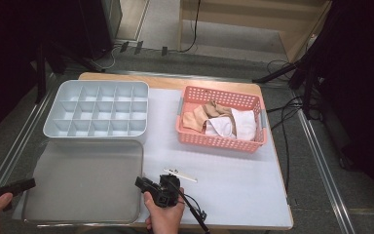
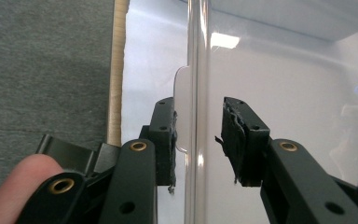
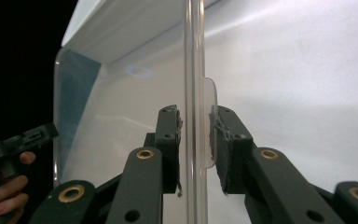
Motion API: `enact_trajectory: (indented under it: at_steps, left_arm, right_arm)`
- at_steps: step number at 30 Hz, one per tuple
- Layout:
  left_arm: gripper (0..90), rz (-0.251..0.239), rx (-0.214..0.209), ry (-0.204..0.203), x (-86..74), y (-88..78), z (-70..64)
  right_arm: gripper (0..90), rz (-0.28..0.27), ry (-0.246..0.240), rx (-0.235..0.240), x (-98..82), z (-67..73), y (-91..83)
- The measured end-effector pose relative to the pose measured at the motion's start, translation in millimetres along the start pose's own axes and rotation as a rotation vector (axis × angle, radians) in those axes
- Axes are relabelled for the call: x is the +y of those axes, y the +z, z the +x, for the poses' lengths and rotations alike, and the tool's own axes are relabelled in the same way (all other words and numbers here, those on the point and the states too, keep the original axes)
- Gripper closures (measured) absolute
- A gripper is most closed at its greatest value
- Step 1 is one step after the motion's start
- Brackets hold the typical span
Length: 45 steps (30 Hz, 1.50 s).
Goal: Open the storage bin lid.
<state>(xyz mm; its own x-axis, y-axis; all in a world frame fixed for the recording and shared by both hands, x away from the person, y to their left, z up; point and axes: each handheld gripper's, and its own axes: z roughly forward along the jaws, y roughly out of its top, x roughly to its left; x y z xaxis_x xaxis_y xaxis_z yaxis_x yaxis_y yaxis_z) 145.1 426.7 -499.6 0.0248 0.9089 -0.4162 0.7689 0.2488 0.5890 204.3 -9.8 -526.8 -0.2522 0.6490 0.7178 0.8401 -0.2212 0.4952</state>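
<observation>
At the near edge of the table, we held a black gripper in each hand on opposite sides of the clear plastic lid, which lay flat on the white mat just in front of the grey divided organiser box. Our left gripper straddled the lid's raised rim with its jaws part open: the left pad sat against a small tab on the lid's edge, while the right pad stood clear of the rim, so nothing was clamped. Our right gripper had its jaws drawn closer around the rim on the opposite side, with a rounded tab just at the right pad; whether the pads actually pressed on the plastic we could not tell, since a sliver of light seemed to remain beside the rim. From the high view, the right gripper's jaw tips merged with the lid's near right corner, and the left gripper was cut off at the picture's bottom left, its tips short of the lid's left edge as far as we could judge. Being transparent, the lid was hard to outline against the mat. Its long axis ran left to right across the table, parallel to the organiser, with its open rim facing up. A pink basket of cloths stood well apart to the right.
</observation>
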Motion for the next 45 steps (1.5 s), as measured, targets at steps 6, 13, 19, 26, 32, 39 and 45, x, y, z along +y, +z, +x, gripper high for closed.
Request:
enact_trajectory:
  at_steps: [6, 13, 19, 26, 32, 39, 45]
  left_arm:
    - [65.4, 0.023, 0.004, -0.006, -5.0, 6.8, 2.8]
    - [58.6, 0.041, 0.036, 0.051, -8.1, 14.1, -0.9]
    - [53.2, 0.021, 0.054, 0.076, -12.4, 16.0, -4.7]
    - [50.0, -0.014, 0.094, 0.105, -16.7, 17.8, -8.6]
    - [45.3, -0.031, 0.144, 0.188, -20.7, 21.5, -15.6]
    - [45.8, -0.033, 0.169, 0.211, -21.6, 22.9, -18.1]
    - [39.6, -0.037, 0.195, 0.264, -23.7, 26.8, -23.3]
  right_arm:
    - [72.8, 0.026, 0.013, -0.018, -1.0, -5.7, 4.7]
    - [67.8, 0.033, -0.046, -0.059, -5.0, -6.0, 10.9]
    - [64.8, 0.027, -0.109, -0.075, -5.6, -2.6, 12.1]
    - [60.1, 0.026, -0.212, -0.108, -7.4, 1.0, 11.1]
    - [57.6, 0.007, -0.258, -0.14, -8.0, 2.3, 10.3]
    - [54.8, -0.022, -0.309, -0.192, -6.4, 1.6, 9.4]
    - [49.0, -0.04, -0.422, -0.242, -9.1, 5.0, 13.0]
